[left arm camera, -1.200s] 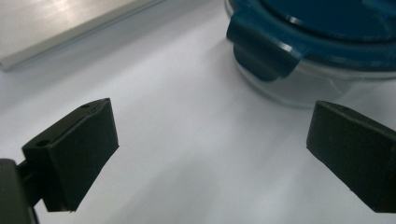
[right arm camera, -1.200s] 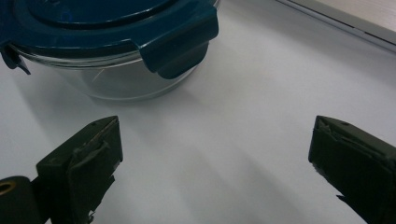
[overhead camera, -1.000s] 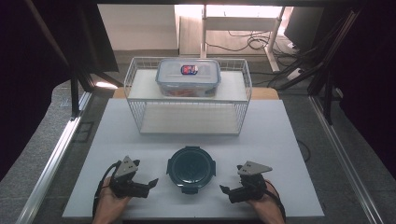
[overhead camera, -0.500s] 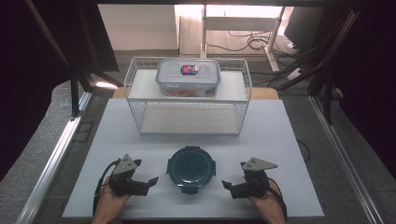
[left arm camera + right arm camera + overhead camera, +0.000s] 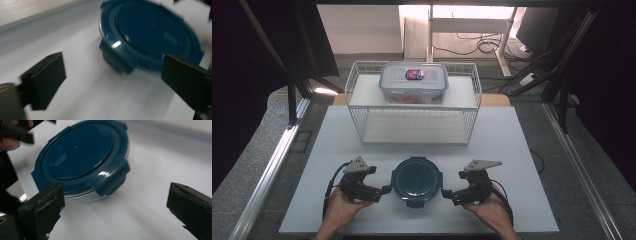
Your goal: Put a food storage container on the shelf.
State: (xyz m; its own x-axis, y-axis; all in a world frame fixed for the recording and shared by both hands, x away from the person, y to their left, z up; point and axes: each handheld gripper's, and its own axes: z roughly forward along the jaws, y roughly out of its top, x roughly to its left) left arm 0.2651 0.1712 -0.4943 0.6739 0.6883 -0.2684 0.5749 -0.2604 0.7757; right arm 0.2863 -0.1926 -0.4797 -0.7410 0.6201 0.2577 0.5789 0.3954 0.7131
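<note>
A round container with a dark blue clip-on lid stands on the white table near its front edge. My left gripper is just left of it and points at its side. In the left gripper view the left gripper stands open, and the container lies just ahead, untouched by the pads. Its jaws have just been closing slightly, with nothing gripped. My right gripper faces the container from the right. In the right gripper view the right gripper is open wide, and the container is ahead to the left.
A white wire rack stands at the back middle of the table. A clear rectangular lidded box rests on top of it. A metal rail runs along the left, and dark frame posts stand at both sides.
Both hands have lifted a little and edged toward the round container. The container has not moved.
</note>
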